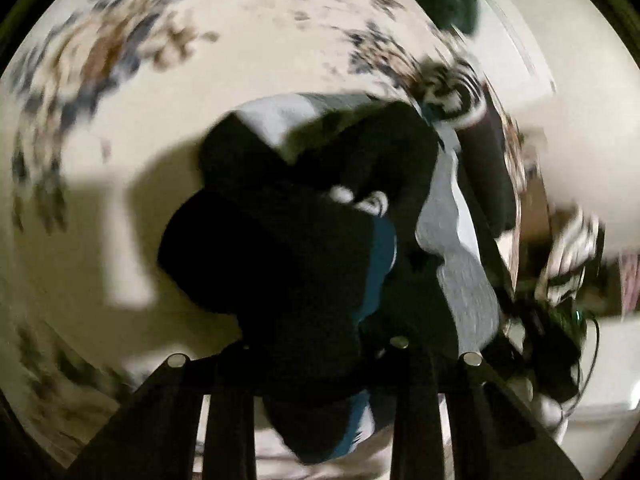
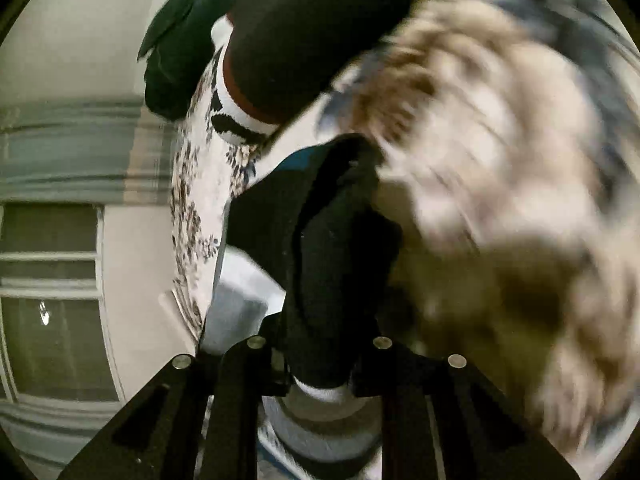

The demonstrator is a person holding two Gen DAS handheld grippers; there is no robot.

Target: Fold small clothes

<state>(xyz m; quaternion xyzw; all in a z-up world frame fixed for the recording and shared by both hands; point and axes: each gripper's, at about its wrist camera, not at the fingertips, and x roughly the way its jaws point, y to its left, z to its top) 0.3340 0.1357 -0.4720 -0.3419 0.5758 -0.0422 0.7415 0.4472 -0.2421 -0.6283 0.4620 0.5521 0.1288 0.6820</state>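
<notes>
The left gripper (image 1: 320, 356) is clamped on a black sock with a teal edge (image 1: 280, 248), which bunches between its fingers above the cream floral bedspread (image 1: 120, 60), with open cloth to the left and a grey and white garment (image 1: 460, 248) just beside it on the right. The right gripper (image 2: 320, 360) pinches the black sock (image 2: 336, 248) too, near its white cuff; blurred bedspread (image 2: 500, 160) lies to its right, and the bed's edge (image 2: 192, 240) and a dark green garment (image 2: 180, 40) to its left
</notes>
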